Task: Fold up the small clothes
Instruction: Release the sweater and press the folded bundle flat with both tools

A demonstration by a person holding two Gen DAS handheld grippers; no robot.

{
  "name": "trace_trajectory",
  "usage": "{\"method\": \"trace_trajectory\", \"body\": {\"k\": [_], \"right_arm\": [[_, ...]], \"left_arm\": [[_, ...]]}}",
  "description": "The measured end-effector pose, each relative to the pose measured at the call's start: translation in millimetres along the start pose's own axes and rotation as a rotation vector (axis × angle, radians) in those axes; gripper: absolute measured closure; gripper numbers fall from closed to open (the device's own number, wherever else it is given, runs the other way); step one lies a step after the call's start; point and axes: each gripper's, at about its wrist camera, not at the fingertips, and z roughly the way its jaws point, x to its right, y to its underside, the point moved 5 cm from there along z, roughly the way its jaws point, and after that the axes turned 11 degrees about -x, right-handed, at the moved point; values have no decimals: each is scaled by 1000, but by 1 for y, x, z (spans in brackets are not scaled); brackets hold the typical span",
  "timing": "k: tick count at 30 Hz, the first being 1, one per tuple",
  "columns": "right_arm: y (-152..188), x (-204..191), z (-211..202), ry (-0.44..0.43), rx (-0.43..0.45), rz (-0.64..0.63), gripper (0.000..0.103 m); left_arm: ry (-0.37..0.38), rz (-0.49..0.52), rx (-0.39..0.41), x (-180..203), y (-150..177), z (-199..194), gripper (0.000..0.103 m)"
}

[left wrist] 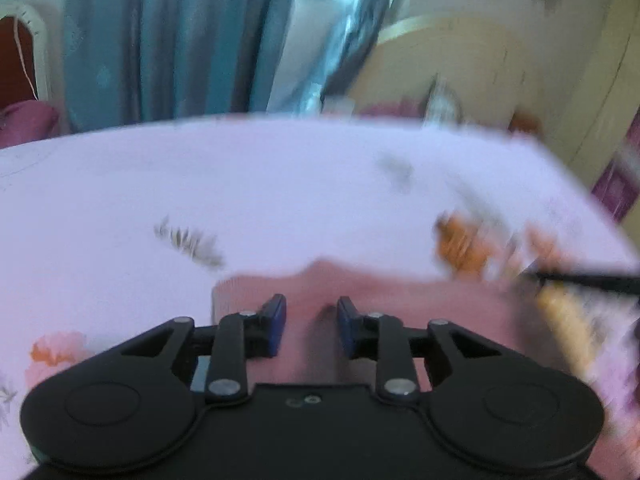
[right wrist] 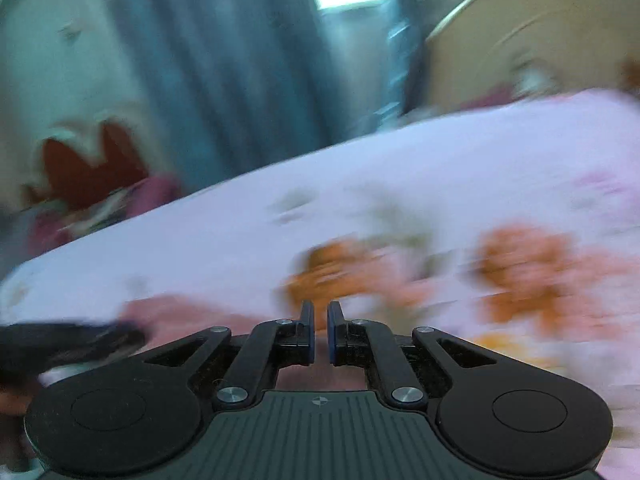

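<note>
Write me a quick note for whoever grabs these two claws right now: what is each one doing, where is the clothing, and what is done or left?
Left claw: jaws apart, nothing pinched, hanging over the pink garment.
Right claw: jaws almost together; the blurred picture shows no cloth between them.
Clothing: the pink garment lies on the floral bedsheet, right under the left claw and at the lower left of the right claw's view.
Done: cannot be told; the pictures are too blurred to show any fold.
Left: probably take hold of an edge of the pink garment again and fold it.
</note>
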Motion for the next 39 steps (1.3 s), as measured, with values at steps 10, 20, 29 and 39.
{"method": "trace_trajectory", "body": {"k": [10,20,29,39], "right_arm": [[-12,-38,45,75,-31,-116,97],[56,-18,-13,9,-58,-153,40],[90,12,-68,0,-14,-1,56],[175,-7,-73,-82,-202,-28,100]], "left_arm": [[-127,40,-118,-24,2,21,54],[-28,162,-5,45,75,-40,53],[10,70,15,45,93,-81,59],[-3,-92,-97,21,170,-87,63]]}}
